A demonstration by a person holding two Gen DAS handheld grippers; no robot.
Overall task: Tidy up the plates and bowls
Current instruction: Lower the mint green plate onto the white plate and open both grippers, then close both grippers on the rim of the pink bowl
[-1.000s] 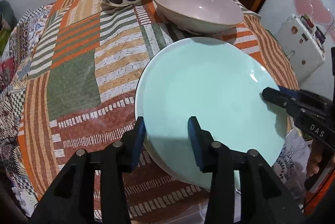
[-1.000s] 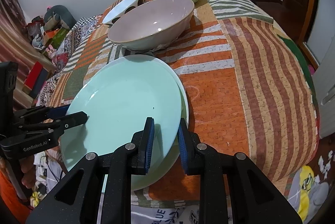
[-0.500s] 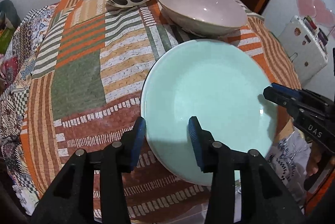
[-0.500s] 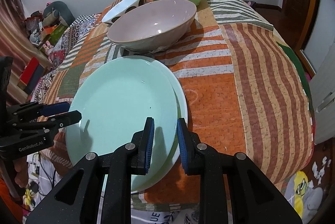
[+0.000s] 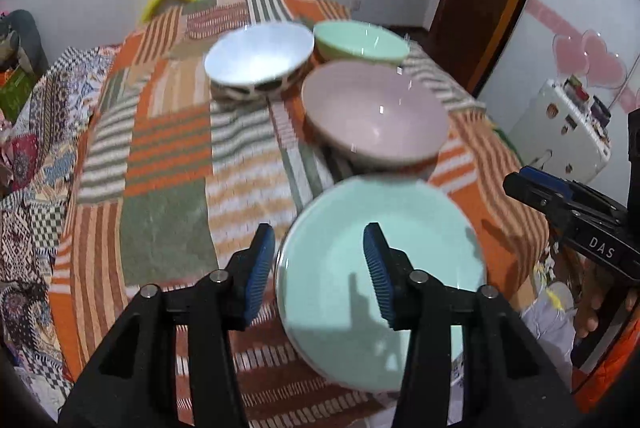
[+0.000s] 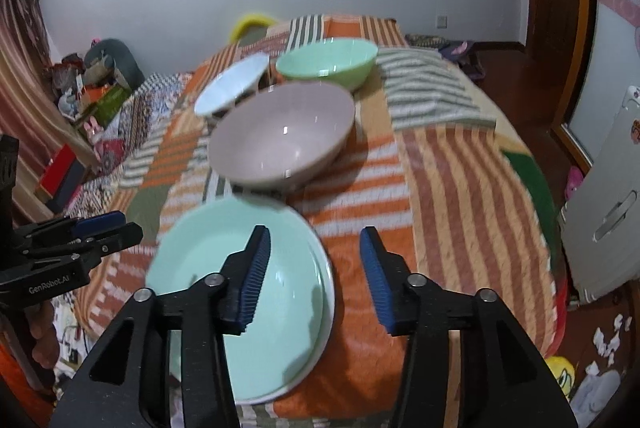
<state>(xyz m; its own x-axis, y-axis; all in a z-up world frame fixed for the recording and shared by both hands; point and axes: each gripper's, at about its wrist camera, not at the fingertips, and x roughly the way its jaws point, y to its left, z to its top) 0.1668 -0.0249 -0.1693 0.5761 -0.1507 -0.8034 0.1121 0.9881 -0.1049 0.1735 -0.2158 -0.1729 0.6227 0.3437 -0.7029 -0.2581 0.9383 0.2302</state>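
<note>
In the left wrist view, the left gripper hangs above the near edge of the tabletop, its jaws apart and having just been opening, nothing pinched between them. Below lies the mint plate, resting at the near right edge. Beyond it sits the pink bowl, then the white spotted bowl and the green bowl near the far edge.

In the right wrist view, the right gripper is spread wide, jaws having just been opening, holding nothing. The mint plate lies on a white plate, whose rim shows on the right.
</note>
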